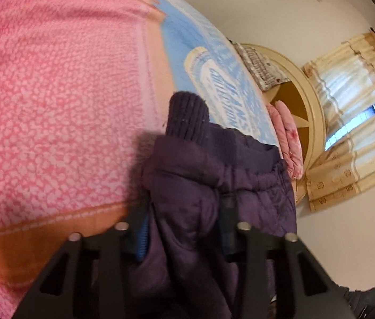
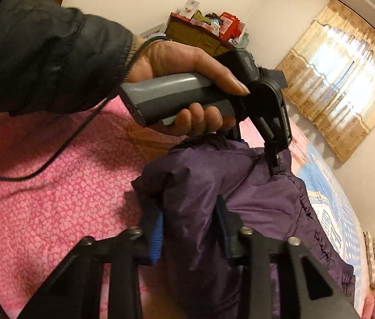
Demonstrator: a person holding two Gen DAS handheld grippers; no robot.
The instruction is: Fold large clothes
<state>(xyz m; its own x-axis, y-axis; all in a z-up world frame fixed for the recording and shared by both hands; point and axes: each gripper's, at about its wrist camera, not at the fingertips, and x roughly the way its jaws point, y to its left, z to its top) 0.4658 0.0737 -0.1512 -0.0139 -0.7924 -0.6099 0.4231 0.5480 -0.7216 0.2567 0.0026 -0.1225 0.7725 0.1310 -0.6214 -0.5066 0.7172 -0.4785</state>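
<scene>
Surface: bed with pink blanket [image 1: 54, 93]
Garment: purple padded jacket [image 1: 200, 180] bunched on blanket
Left gripper [image 1: 184, 228]: clenched on jacket fabric
Right gripper [image 2: 190, 226]: clenched on jacket fabric

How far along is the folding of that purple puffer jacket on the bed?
Done: the quilted purple puffer jacket lies bunched on the pink patterned blanket. In hand: the left gripper and right gripper each clamp a fold of it. Left: a neat finished fold; it still looks rumpled.

Purple jacket [image 1: 214, 186] bunched ahead; pink blanket [image 1: 54, 106] leftward seemingly open.
</scene>
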